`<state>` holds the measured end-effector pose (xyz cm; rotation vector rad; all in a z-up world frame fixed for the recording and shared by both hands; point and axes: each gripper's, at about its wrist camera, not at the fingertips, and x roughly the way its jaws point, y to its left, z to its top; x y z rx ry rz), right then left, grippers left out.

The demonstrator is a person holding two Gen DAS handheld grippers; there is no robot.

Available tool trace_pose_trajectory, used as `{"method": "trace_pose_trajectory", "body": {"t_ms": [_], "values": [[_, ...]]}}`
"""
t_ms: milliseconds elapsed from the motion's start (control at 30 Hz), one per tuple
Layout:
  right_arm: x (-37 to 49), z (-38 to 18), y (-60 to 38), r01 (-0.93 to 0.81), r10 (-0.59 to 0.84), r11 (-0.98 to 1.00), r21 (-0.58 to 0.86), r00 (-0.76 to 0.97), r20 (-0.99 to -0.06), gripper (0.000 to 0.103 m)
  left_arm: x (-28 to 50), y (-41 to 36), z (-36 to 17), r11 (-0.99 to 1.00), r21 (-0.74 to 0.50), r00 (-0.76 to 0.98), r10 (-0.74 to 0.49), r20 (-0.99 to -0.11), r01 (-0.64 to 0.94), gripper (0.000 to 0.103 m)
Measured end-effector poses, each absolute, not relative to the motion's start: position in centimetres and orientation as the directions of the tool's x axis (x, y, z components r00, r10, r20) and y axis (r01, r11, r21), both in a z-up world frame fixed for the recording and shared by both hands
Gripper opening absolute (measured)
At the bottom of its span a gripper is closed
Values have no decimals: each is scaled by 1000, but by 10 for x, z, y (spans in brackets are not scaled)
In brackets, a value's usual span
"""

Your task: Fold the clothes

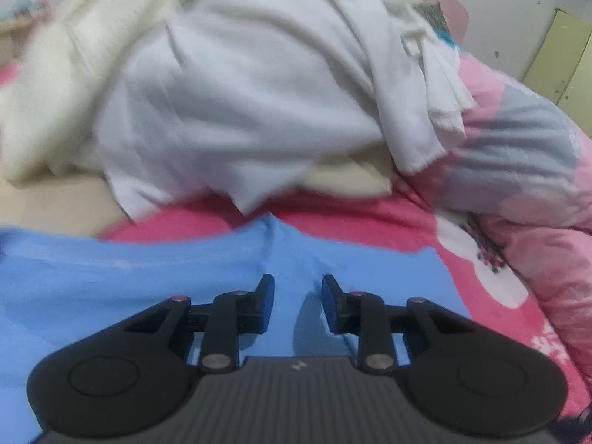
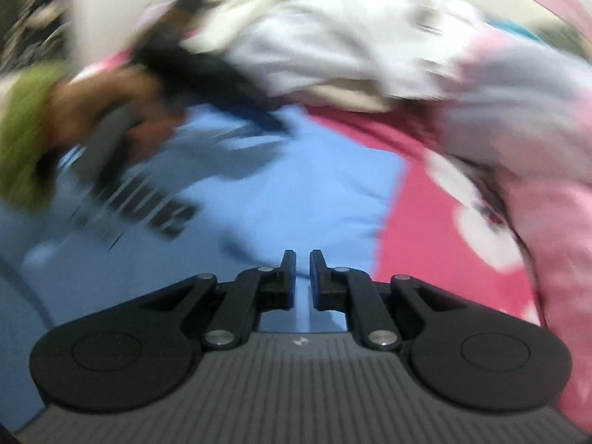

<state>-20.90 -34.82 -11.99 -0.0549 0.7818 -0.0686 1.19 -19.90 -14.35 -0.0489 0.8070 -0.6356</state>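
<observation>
Blue shirt [image 1: 111, 277] first: we see it spread flat on the pink bedcover [image 1: 370, 225], filling the lower left and centre of the left wrist view, with a soft crease running up the middle toward its far edge. Our left gripper [image 1: 298, 305] hangs over that crease with its jaws parted, a clear gap between the two black fingers [image 1: 264, 303], and nothing but blue cloth showing through beneath them; we cannot tell whether the tips touch the fabric.

Across the upper half of that view we've got a heap of white and cream clothes [image 1: 240, 92], rumpled, one white hem drooping at the right onto a pink and grey quilt [image 1: 518, 155].

Over in the right wrist view everything is smeared with blur. The right gripper [image 2: 302, 281] sits at bottom centre, jaws drawn almost together with only a thin slit left, above the blue shirt [image 2: 296, 185] near its right edge; whether a fold of cloth is caught in there we cannot say. At the upper left we spot a hand [image 2: 111, 111] in a green sleeve [image 2: 26, 140] holding the left gripper [image 2: 207, 85], and dark lettering [image 2: 155, 214] printed on the shirt just below it. The pile of clothes [image 2: 333, 37] stretches across the top.
</observation>
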Motion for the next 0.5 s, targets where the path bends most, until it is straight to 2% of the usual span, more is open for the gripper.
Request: {"method": "trace_pose_trajectory", "body": {"t_ms": [67,133,233,400,467,500], "values": [[-211,-125,-359,89,-127,992,-91,699,-704,7,8,-202,-132,803,-242,542,-557,-630,544,35],[-212,-131,-359,77,-132,991,-109,684,-718,8,9,-218,-127,758,-240,495,-597,-632,607,38],[-210,-140,-359,56,-138,989,-134,665,-734,15,6,-262,-130,671,-198,410,-630,-659,714,39],[-207,-153,-360,66,-145,989,-135,650,-746,18,-8,-326,-153,554,-83,346,-622,-703,828,39],[-206,-154,-363,91,-138,990,-104,659,-739,14,-13,-337,-164,570,-11,405,-597,-692,821,39],[-207,-154,-364,110,-143,990,-93,665,-733,4,-14,-338,-167,587,-8,425,-596,-681,810,39]]}}
